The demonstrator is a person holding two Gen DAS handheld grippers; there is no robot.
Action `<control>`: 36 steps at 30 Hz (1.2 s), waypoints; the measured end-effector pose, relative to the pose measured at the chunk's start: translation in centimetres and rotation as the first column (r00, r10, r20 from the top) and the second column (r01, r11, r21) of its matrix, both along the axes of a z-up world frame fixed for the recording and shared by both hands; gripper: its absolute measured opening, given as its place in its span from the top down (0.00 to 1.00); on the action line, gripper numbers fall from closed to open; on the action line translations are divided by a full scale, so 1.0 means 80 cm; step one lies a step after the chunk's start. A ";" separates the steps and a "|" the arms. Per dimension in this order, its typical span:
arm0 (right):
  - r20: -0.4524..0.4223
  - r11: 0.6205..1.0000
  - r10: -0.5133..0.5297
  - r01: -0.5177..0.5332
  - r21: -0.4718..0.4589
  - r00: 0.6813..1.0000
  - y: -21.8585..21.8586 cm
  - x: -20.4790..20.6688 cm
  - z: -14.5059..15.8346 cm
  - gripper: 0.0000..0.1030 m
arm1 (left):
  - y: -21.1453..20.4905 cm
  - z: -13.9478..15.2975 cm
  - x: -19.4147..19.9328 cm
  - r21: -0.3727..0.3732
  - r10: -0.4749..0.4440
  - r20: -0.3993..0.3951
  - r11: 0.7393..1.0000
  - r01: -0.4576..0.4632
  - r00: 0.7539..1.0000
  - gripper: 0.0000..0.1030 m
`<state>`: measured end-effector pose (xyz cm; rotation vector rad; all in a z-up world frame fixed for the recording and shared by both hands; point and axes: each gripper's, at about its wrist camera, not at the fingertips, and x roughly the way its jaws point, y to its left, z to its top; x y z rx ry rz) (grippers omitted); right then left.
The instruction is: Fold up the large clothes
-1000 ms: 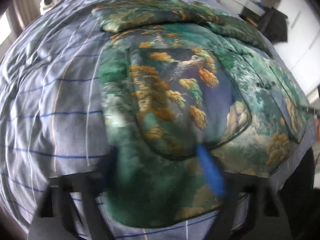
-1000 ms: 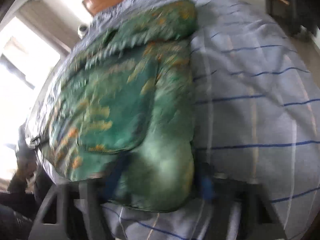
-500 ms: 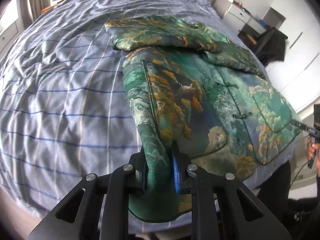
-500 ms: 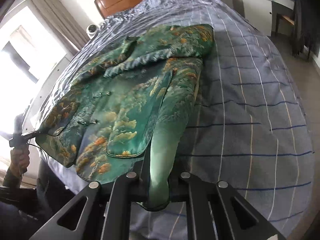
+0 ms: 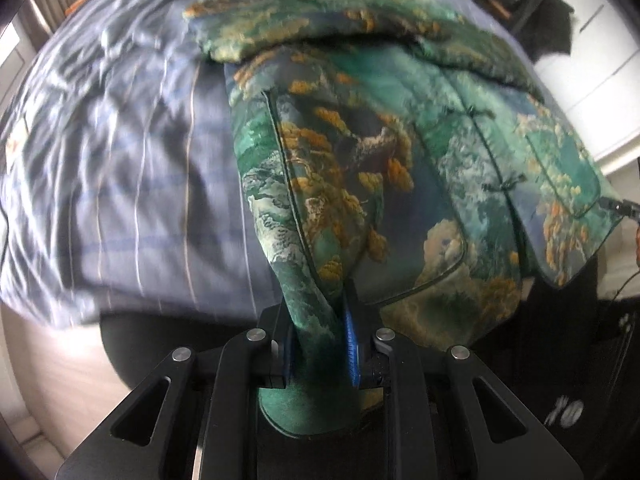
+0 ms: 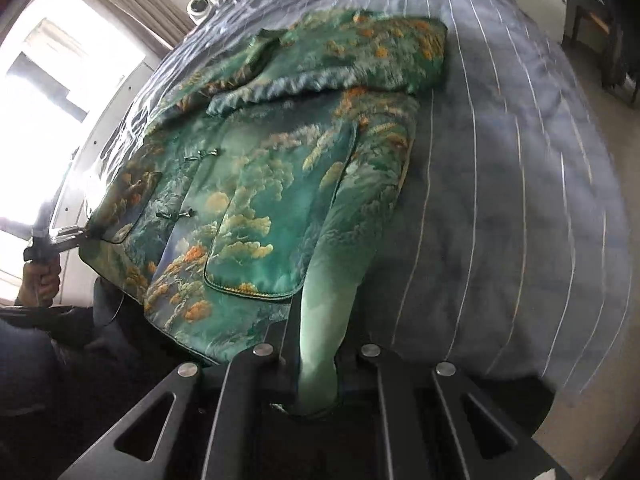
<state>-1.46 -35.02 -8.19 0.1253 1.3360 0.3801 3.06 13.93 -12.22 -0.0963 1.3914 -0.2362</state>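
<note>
One jacket (image 5: 360, 168) of glossy green brocade, woven with orange trees and pale clouds, lies on the bed (image 5: 120, 160), whose blue striped sheet is rumpled. Two knotted frog closures run down its front, with a rounded pocket on each side. The left gripper (image 5: 320, 344) and right gripper (image 6: 316, 364) each pinch a hem corner, lifted off the bed.
</note>
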 end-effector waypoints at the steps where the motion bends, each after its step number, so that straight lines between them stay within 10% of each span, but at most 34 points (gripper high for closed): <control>1: -0.021 1.000 -0.020 0.020 0.013 1.000 -0.004 -0.011 -0.005 0.89 | 0.001 -0.004 -0.010 -0.003 0.000 -0.023 1.000 0.000 1.000 0.82; 8: -0.070 0.989 -0.065 0.073 0.128 0.995 -0.013 -0.059 0.018 0.89 | 0.038 0.021 -0.031 -0.193 0.071 -0.093 0.977 -0.088 0.993 0.83; 14: 0.060 0.932 -0.184 0.155 0.327 0.981 -0.041 -0.022 0.068 0.89 | 0.081 0.081 0.030 -0.390 0.207 0.070 0.906 -0.164 0.976 0.83; 25: 0.149 0.862 -0.326 0.230 0.451 0.933 -0.053 0.188 0.043 0.89 | 0.097 0.044 0.227 -0.421 0.362 0.104 0.860 -0.289 0.926 0.82; 36: -0.114 0.667 -0.573 0.542 0.511 0.812 -0.072 0.297 -0.095 0.88 | 0.087 -0.026 0.306 -0.354 0.397 0.017 0.861 -0.366 0.918 0.65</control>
